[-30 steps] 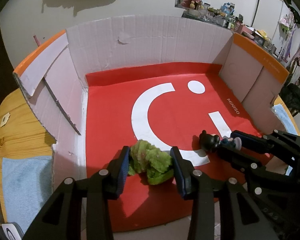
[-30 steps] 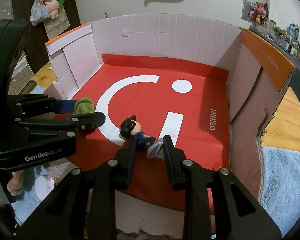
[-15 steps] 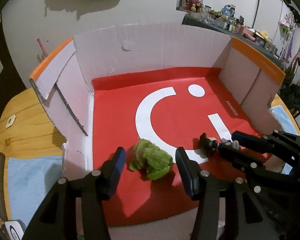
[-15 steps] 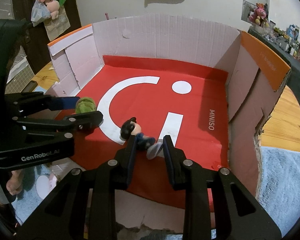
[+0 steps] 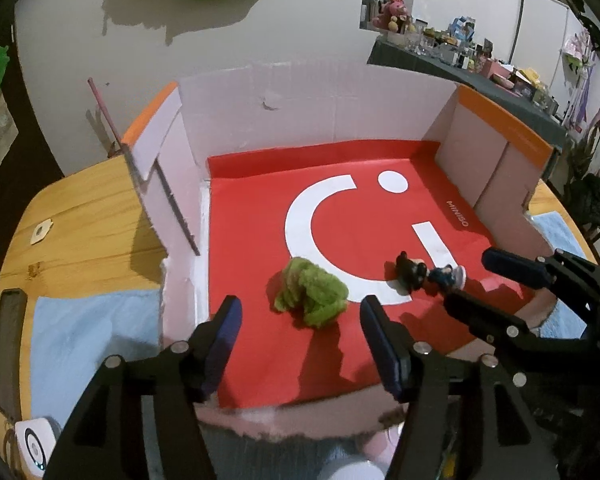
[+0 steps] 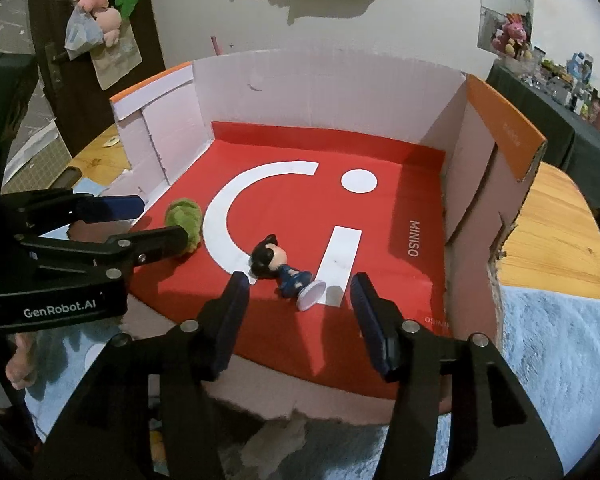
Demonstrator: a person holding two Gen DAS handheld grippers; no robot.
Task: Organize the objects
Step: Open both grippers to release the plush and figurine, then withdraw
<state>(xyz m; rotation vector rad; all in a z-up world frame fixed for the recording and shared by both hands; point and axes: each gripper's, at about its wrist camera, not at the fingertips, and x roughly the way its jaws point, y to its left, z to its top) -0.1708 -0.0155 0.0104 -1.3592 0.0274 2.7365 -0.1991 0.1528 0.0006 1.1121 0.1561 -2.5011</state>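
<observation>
A round wooden table point(image 5: 88, 216) carries a light blue cloth point(image 5: 88, 336) at its near left and another light blue cloth point(image 6: 556, 344) at its near right. On the table stands a large open cardboard box point(image 5: 316, 108) with pale inner walls and orange flap edges, its near wall low and torn. A red sheet point(image 5: 340, 344) printed with a white curve, a dot, a bar and the word MINISO covers the box floor.

The left gripper point(image 5: 300, 320) hangs over the near left part of the box, pointing down into it. Its jaws are opening and stand fairly wide, and nothing is pressed between them. The green plush toy point(image 5: 312, 296) lies on the red sheet just beyond the fingertips, clear of both pads, at the near end of the white curve.

The right gripper point(image 6: 298, 294) hangs over the near middle of the box. Its jaws are opening too, with a clear gap on each side of what lies ahead of them. The small figurine point(image 6: 284, 268), dark-haired and in blue clothes, lies on its side on the sheet between the curve and the white bar, its round pale base toward the gripper, touching neither pad. The plush toy and the figurine lie near each other but apart, the plush to the left.
</observation>
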